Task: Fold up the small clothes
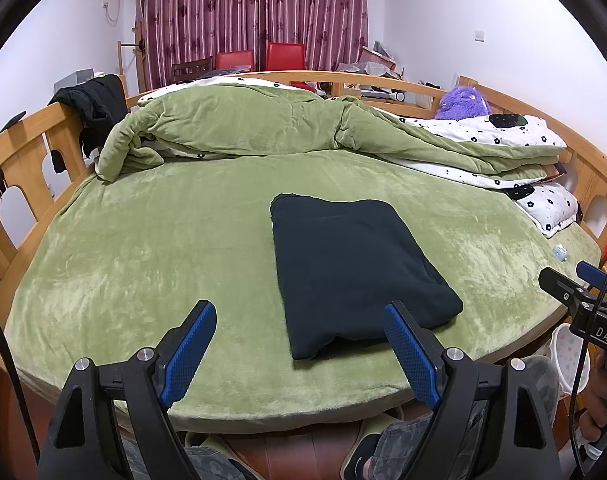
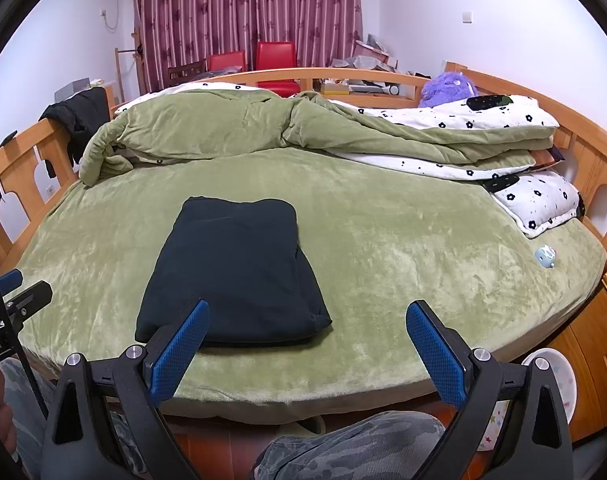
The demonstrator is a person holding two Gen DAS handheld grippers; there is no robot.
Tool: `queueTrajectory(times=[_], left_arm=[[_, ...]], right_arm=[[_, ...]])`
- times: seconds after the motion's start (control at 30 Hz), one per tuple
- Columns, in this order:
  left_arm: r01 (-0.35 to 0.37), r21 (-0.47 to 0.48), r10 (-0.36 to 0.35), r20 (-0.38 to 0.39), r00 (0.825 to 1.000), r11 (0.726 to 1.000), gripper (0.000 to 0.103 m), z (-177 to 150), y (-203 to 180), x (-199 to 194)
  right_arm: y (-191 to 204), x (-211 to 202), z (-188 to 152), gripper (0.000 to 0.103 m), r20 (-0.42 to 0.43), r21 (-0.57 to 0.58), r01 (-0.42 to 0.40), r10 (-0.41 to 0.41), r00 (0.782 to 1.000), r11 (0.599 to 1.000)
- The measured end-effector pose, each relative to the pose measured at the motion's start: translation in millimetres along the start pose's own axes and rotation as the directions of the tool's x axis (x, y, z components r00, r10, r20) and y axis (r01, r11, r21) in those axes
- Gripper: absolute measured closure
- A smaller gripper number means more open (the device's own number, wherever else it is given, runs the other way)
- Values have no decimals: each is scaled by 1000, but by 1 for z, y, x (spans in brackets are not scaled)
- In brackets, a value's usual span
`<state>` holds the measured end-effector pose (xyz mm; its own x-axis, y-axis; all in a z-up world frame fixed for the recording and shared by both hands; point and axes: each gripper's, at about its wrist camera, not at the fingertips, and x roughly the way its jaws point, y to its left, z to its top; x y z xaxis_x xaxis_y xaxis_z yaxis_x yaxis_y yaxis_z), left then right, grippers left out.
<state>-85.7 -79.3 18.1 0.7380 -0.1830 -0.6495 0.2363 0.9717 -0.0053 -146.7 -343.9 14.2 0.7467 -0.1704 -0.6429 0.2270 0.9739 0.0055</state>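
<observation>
While wide open, both hand-held grippers hold nothing.

Folded garment, near centre: plain black with a dark teal cast, no pattern. Bed sheet: plush olive green. Quilt, far: same green, underside white with black flower print. Pillow, right: white, black flowers. Plush toy, far right: purple. Curtains: maroon, pale stripes, darker flower motifs. Chairs: red. Bed frame: light orange wood. Gripper pads: blue, dotted texture, on black bodies. Jacket, left rail: black.
</observation>
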Motion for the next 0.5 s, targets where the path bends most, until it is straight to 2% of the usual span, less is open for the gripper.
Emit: queueTrajectory(times=[0.5], left_arm=[[4,-16,-4,7,1000,1000,18,2,5,-5]], right_arm=[[5,-3,-2,6,9,-15,-2,2,1000,1000]])
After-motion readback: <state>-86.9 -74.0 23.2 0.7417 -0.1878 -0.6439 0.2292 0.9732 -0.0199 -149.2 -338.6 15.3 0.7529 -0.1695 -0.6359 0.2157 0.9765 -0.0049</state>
